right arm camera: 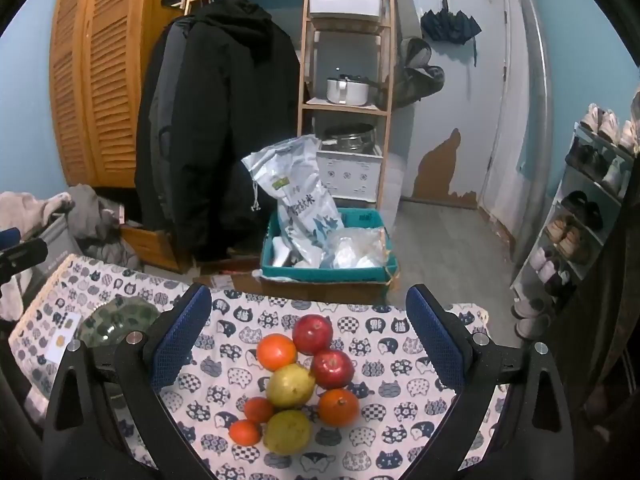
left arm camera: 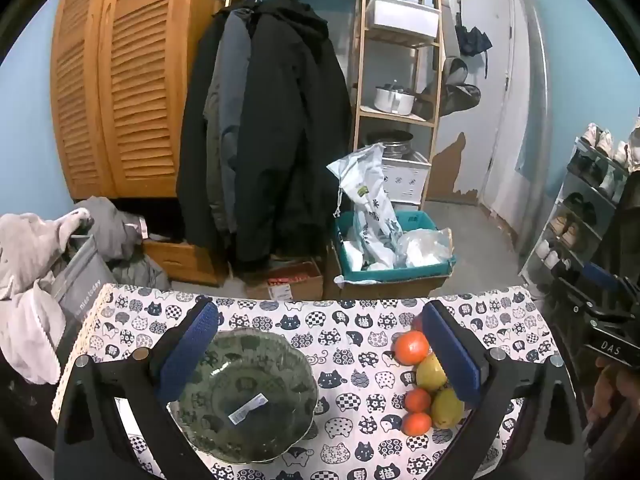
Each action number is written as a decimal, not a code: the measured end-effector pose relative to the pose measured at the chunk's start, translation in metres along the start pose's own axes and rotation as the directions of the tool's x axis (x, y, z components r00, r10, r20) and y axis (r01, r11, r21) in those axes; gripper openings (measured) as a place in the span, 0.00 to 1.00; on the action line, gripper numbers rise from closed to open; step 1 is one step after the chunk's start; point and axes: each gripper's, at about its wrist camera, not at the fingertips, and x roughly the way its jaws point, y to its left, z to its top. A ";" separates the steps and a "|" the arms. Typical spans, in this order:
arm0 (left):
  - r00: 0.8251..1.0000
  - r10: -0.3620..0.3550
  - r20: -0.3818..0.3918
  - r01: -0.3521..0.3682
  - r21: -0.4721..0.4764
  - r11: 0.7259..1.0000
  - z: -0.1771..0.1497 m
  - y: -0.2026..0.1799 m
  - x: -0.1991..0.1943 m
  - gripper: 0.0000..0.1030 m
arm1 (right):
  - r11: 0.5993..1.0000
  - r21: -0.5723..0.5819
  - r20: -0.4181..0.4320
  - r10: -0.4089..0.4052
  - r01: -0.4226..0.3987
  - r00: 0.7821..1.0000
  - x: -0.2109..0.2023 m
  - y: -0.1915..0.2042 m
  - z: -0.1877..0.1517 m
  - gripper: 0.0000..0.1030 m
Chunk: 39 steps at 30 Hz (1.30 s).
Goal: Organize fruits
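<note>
A cluster of fruit (right arm camera: 302, 384) was seen at lower centre of the right wrist view: two red apples (right arm camera: 312, 334), two yellow-green pears (right arm camera: 290, 385) and four oranges (right arm camera: 276, 352), touching on the cat-print tablecloth (right arm camera: 400, 436). The right gripper (right arm camera: 308, 340) was held wide open, empty. Only the left wrist view showed the green glass bowl (left arm camera: 248, 396) whole, at lower centre, framed by the wide-open, empty left gripper (left arm camera: 320, 356); the apples were largely hidden there.

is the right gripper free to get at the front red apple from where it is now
Probably yes: the right gripper hangs open above the fruit pile, nothing covering the red apple, though a yellow pear and orange crowd it.
</note>
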 end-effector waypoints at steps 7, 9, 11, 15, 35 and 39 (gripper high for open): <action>1.000 -0.006 -0.016 0.006 -0.014 1.000 0.000 0.003 0.003 0.99 | 1.000 -0.003 -0.001 0.005 -0.005 1.000 0.001 -0.002 0.000 0.93; 1.000 -0.004 -0.014 0.004 -0.010 1.000 -0.001 0.002 0.003 0.99 | 1.000 -0.008 0.001 0.006 -0.006 1.000 0.000 -0.002 -0.001 0.93; 1.000 0.000 -0.013 -0.001 -0.009 1.000 -0.001 0.000 0.004 0.99 | 1.000 0.007 -0.013 0.004 -0.004 1.000 0.004 -0.002 0.000 0.93; 1.000 -0.001 -0.013 0.001 -0.005 1.000 -0.001 0.001 0.003 0.99 | 1.000 0.002 -0.016 0.005 -0.005 1.000 0.002 -0.005 -0.002 0.93; 1.000 0.016 0.000 -0.016 0.009 1.000 0.001 0.000 -0.001 0.99 | 1.000 -0.003 -0.020 0.002 -0.002 1.000 0.004 0.002 -0.003 0.93; 1.000 0.016 0.001 -0.016 0.008 1.000 0.001 0.001 -0.001 0.99 | 1.000 -0.004 -0.020 0.002 -0.002 1.000 0.004 0.002 -0.004 0.93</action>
